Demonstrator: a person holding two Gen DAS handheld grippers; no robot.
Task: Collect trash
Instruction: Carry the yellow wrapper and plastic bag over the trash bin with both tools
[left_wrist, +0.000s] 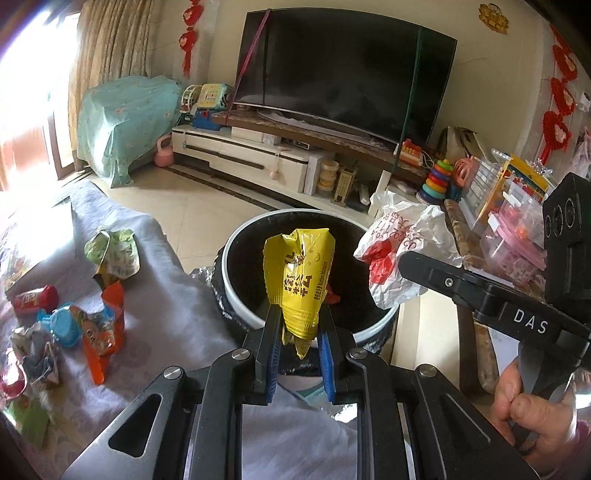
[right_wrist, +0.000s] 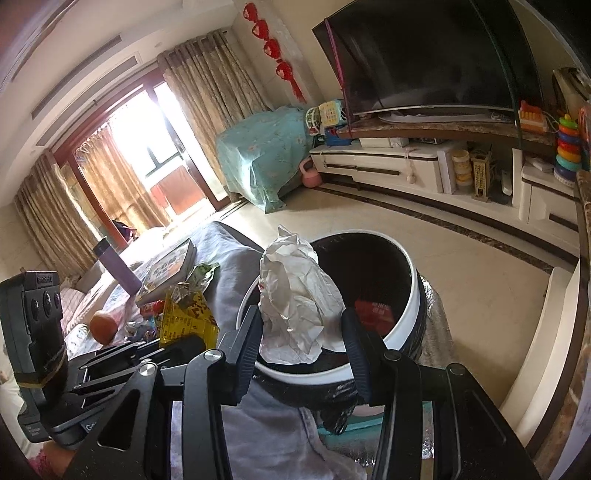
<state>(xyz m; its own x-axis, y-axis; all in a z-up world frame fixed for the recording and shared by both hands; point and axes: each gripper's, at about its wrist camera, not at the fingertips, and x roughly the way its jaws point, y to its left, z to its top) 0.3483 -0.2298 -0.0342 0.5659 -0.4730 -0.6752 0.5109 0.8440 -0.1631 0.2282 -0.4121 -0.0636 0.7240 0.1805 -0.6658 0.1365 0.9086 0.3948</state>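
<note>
My left gripper (left_wrist: 297, 317) is shut on a yellow snack wrapper (left_wrist: 301, 277) and holds it over the round white-rimmed trash bin (left_wrist: 240, 306) with a black liner. My right gripper (right_wrist: 301, 325) is shut on a crumpled white plastic bag (right_wrist: 295, 295) with red print, held over the same bin's rim (right_wrist: 406, 325). That bag (left_wrist: 402, 254) also shows in the left wrist view, to the right of the wrapper. A red item (right_wrist: 373, 310) lies inside the bin. The yellow wrapper (right_wrist: 188, 319) shows in the right wrist view, at left.
More trash lies on the grey-covered table (left_wrist: 177, 295): a green wrapper (left_wrist: 114, 251), an orange wrapper (left_wrist: 107, 321), a red can (left_wrist: 35, 299), crumpled paper (left_wrist: 37, 354). A book (right_wrist: 166, 273), a purple bottle (right_wrist: 118, 266) and an orange (right_wrist: 103, 326) sit on it too. A TV stand (left_wrist: 258, 155) stands beyond.
</note>
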